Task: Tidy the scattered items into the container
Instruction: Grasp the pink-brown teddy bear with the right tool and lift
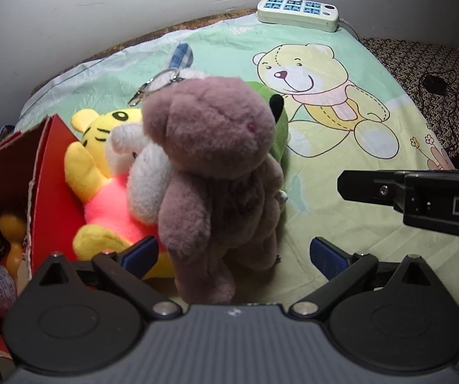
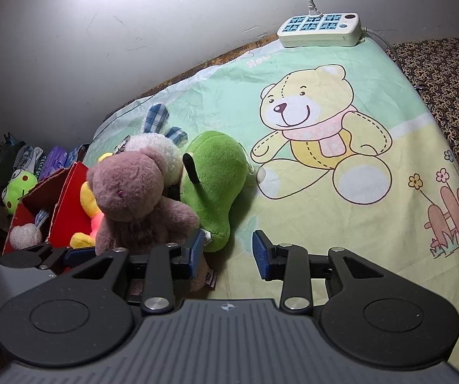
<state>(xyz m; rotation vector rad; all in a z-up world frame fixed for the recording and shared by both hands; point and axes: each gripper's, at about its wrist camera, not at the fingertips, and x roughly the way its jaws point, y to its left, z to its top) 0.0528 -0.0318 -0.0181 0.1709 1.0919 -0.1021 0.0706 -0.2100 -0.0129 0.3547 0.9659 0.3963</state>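
The brown bear (image 1: 216, 166) stands on the bed sheet (image 1: 341, 224), just beside the red box (image 1: 53, 166). It leans on a yellow tiger (image 1: 101, 172), a white toy (image 1: 149, 176) and a green toy (image 2: 213, 185). The left gripper (image 1: 232, 252) has its fingers wide apart, one on each side of the bear's legs, not pressing yet. The right gripper (image 2: 229, 249) has its fingers a little apart, with nothing between them; the left one of the two sits just by the bear's foot.

The bear could fall over if a finger bumps it. The fingers could also pinch only fluff, so the bear slips out on the way to the box. They might catch the tiger too.

The left view shows inside the box: some toys lie there already. It also shows a key ring (image 1: 162, 80) behind the bear. The right view shows the green toy whole, which the bear mostly hides in the left view.
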